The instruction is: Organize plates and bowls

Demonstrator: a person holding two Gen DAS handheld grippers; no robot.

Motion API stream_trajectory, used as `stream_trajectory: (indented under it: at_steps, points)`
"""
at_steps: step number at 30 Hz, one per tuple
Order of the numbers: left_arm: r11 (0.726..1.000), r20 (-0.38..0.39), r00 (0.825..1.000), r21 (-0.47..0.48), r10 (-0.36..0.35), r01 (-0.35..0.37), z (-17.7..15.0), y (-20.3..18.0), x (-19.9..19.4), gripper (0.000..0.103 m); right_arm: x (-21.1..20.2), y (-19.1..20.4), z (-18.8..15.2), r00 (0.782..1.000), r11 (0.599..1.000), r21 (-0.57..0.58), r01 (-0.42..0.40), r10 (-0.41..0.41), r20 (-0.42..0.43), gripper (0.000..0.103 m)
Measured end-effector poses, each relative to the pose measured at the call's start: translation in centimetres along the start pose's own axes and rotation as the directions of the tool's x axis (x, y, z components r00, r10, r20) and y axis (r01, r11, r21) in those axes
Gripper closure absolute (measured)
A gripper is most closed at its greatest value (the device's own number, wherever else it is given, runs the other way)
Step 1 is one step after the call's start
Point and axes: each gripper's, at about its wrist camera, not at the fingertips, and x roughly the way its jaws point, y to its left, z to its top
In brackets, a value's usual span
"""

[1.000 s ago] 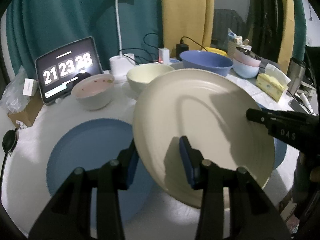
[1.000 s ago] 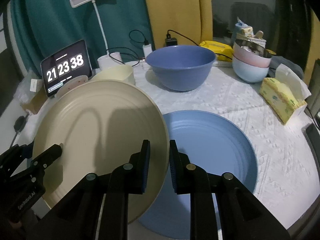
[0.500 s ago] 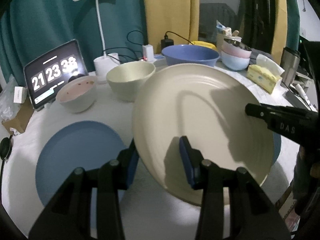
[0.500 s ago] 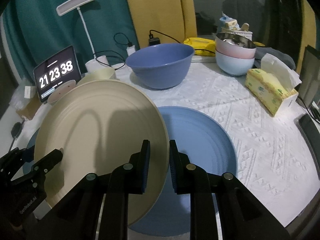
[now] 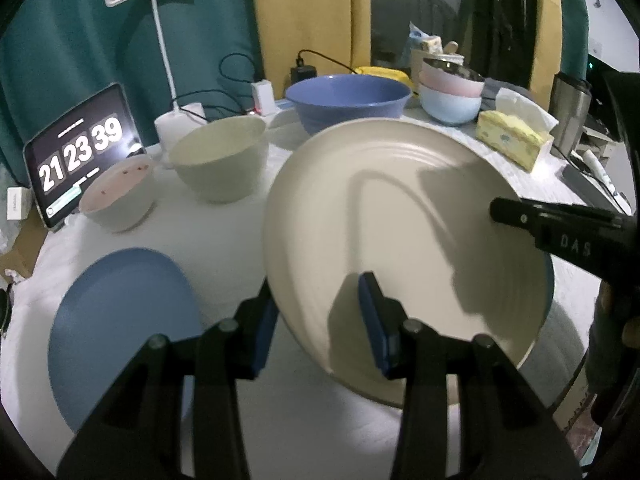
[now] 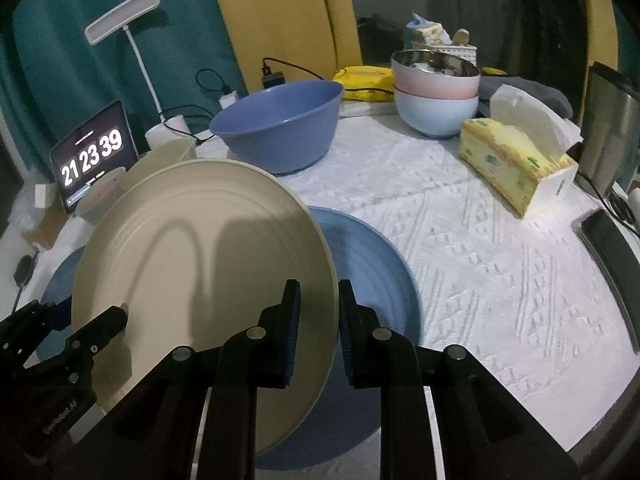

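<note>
A large cream plate (image 5: 400,220) hangs tilted above the table, held by both grippers at opposite rims. My left gripper (image 5: 318,316) is shut on its near left rim, one pad on top and one beneath. My right gripper (image 6: 319,320) is shut on the plate's (image 6: 200,240) right rim. Each gripper shows in the other's view: the right gripper (image 5: 504,214) and the left gripper (image 6: 100,320). A blue plate (image 6: 380,280) lies flat under the cream plate's right side. A second blue plate (image 5: 120,320) lies on the table to the left.
At the back stand a big blue bowl (image 6: 280,128), a cream bowl (image 5: 220,160), a pinkish bowl (image 5: 120,192) and a pink-on-blue bowl stack (image 6: 436,92). A clock tablet (image 5: 80,152), a lamp (image 5: 160,40), a tissue box (image 6: 512,160) and cables ring the table.
Both grippers carried the cream plate to the right, off the left blue plate and over the right one. Neither grip changed.
</note>
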Motion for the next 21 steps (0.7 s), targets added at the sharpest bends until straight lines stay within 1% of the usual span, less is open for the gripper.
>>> stream_trajectory:
  at_steps: [13, 17, 21]
  points:
    - [0.999, -0.03, 0.999, 0.029, -0.041, 0.042, 0.5, -2.1, 1.5, 0.061, 0.2, -2.5, 0.0, 0.999, 0.999, 0.038, 0.038, -0.038, -0.004, 0.083]
    - [0.998, -0.042, 0.998, 0.032, -0.045, 0.046, 0.6, -2.4, 2.0, 0.06, 0.2, -3.0, -0.1, 0.999, 0.998, 0.045, 0.048, -0.047, -0.006, 0.082]
    - [0.998, -0.071, 0.997, 0.036, -0.04, 0.042, 0.5, -2.6, 2.7, 0.06, 0.1, -3.2, 0.0, 0.998, 0.997, 0.05, 0.061, -0.062, 0.0, 0.082]
